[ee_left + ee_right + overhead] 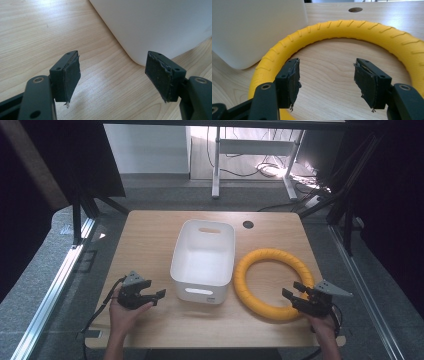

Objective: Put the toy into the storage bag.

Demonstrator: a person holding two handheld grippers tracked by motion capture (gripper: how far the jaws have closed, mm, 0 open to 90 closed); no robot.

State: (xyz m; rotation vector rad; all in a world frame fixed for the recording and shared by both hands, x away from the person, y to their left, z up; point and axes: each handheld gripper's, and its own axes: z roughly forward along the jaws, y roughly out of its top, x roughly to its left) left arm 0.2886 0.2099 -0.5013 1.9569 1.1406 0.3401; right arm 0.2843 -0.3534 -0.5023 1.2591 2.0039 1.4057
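Note:
A white plastic bin (204,261) stands empty in the middle of the wooden table (150,235). To its right lies a yellow ribbed ring (274,282), flat on the wood. My left gripper (159,296) is held open just left of the bin's near corner; in the left gripper view the bin's wall (160,25) rises close ahead, with nothing between the pads (72,75). My right gripper (294,291) is open above the ring's near right arc. In the right gripper view the ring (352,28) curves ahead and around the jaws, which hold nothing.
A dark round cable hole (248,224) sits in the table behind the ring. Black frame posts (77,220) stand at both sides. A white desk frame (217,165) and cables are on the floor beyond the table.

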